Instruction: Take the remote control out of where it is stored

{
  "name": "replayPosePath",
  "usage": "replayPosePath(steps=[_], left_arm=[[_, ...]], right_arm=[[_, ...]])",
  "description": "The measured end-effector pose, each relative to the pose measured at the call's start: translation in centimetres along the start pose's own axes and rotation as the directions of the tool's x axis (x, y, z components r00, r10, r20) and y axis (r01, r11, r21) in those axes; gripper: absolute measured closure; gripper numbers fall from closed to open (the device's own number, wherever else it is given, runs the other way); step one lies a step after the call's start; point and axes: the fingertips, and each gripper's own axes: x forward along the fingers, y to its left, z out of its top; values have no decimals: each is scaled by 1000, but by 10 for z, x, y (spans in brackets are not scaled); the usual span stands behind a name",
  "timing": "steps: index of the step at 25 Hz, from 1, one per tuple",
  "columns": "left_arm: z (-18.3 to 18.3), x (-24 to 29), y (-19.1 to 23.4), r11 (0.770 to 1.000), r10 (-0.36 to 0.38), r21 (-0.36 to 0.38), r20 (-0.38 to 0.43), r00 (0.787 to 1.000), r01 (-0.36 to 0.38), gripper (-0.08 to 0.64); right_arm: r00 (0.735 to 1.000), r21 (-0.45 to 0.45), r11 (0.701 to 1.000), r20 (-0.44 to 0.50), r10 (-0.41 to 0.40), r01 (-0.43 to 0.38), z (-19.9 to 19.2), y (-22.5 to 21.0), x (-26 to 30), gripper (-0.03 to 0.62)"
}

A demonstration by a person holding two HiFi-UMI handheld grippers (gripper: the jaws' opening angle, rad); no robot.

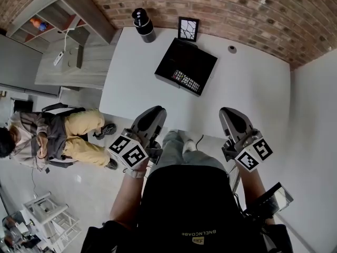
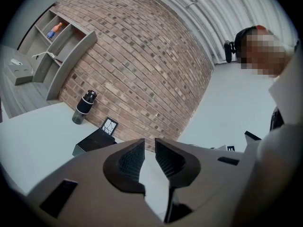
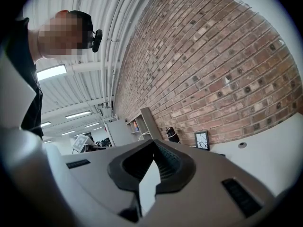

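Note:
A black remote control point(image 1: 187, 81) with many buttons lies in an open, shallow black box point(image 1: 179, 57) on the white table point(image 1: 258, 88). My left gripper point(image 1: 156, 111) hovers at the table's near edge, short of the box, its jaws a narrow gap apart with nothing between them point(image 2: 149, 141). My right gripper point(image 1: 227, 112) is held at the same edge further right, shut and empty, tips touching point(image 3: 153, 142). In the left gripper view the box point(image 2: 92, 143) shows from the side and the remote is hidden.
A black tumbler point(image 1: 142, 24) and a small framed picture point(image 1: 188, 29) stand at the table's far edge by the brick wall. A small round fitting point(image 1: 231, 49) sits at the back right. A grey shelf unit point(image 1: 73, 41) stands left; a person point(image 1: 52, 136) sits nearby.

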Motion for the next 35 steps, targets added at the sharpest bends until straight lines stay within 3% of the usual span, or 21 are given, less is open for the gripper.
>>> replayPosePath(steps=[9,18,28,35], left_arm=[[4,47,51,998,-48,-47,-68,997,45,456],[-8,83,102,995,-26,-103,-131,991,13,393],[-41,127,142,991,-12,-131,-243,970,-20,322],[-54,152,157,995,-16,-95,-316,949,-15,321]], right_arm=[[995,61,993,-12,-101,102,1,-26,27,588],[991,45,990,-33,-129,130,11,-32,54,588],[982,32,984,-80,-171,174,10,-39,65,588],[972,46,976,-106,-208,214,6,-44,71,588]])
